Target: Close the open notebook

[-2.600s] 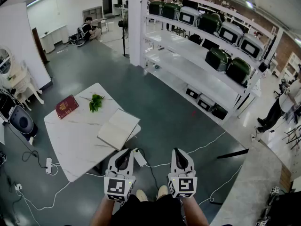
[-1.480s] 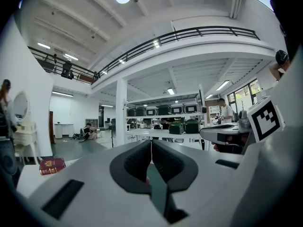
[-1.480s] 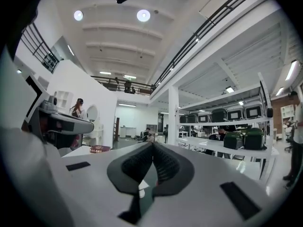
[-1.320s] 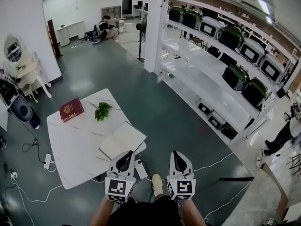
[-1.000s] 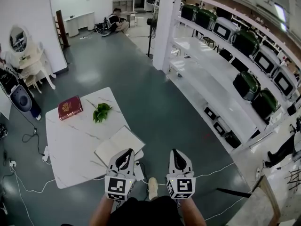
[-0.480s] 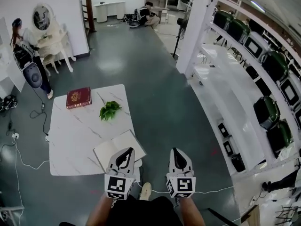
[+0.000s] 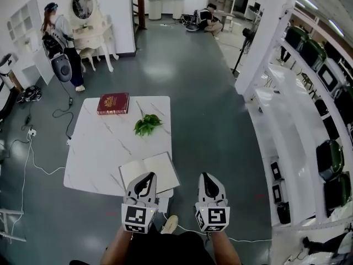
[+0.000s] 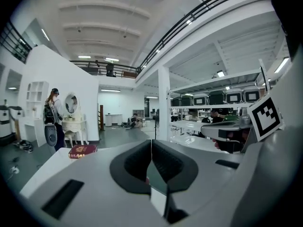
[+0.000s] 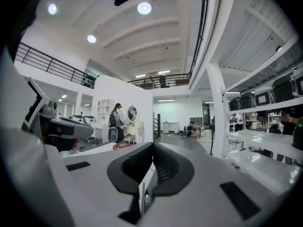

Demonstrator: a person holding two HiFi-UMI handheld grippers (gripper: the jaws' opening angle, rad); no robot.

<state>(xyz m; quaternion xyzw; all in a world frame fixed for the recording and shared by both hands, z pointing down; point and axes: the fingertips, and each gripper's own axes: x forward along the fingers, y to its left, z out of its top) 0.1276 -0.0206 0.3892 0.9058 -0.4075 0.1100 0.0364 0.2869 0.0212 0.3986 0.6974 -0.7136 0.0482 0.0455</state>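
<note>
The open notebook (image 7: 150, 171) lies flat, pale pages up, at the near right corner of the white marble table (image 7: 105, 148). My left gripper (image 7: 148, 178) hangs over the notebook's near edge, jaws shut and empty; whether it touches the page I cannot tell. My right gripper (image 7: 204, 178) is to the right of the table, over the floor, also shut with nothing in it. In the left gripper view the left gripper (image 8: 151, 142) has its pads together. The right gripper view shows the right gripper (image 9: 152, 145) closed too.
A red book (image 7: 113, 103) and a green leafy sprig (image 7: 146, 124) lie farther back on the table. A person (image 7: 58, 35) stands by a dressing table at the upper left. White shelving (image 7: 298, 104) with appliances runs along the right. Cables (image 7: 33, 153) cross the floor on the left.
The view has swung round so the table now lies straight ahead. Both grippers have come closer to the notebook, the left one now over its near edge. Both stayed shut.
</note>
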